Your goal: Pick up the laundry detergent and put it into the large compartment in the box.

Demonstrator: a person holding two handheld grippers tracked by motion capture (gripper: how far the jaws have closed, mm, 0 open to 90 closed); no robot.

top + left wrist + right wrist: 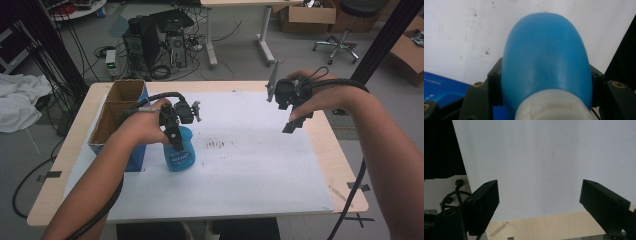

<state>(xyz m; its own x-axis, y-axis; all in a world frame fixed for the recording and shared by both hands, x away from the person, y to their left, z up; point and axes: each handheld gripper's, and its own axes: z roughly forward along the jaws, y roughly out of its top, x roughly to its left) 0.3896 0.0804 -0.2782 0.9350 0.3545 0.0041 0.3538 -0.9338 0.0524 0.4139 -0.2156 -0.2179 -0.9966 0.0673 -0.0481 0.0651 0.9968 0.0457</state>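
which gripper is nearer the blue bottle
Left. The left gripper is clamped on the blue bottle, its jaws on either side of it. The right gripper hangs open in the air over the far right part of the table, well apart.

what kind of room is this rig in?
Likely a lab or workshop: computer towers with tangled cables on the floor, cardboard boxes and a rolling stool behind the paper-covered table.

Bottle (179, 155): on sheet (240, 165) covering tabletop (320, 145), left of centre; box (116, 117) just beside it, at tabletop's left edge.
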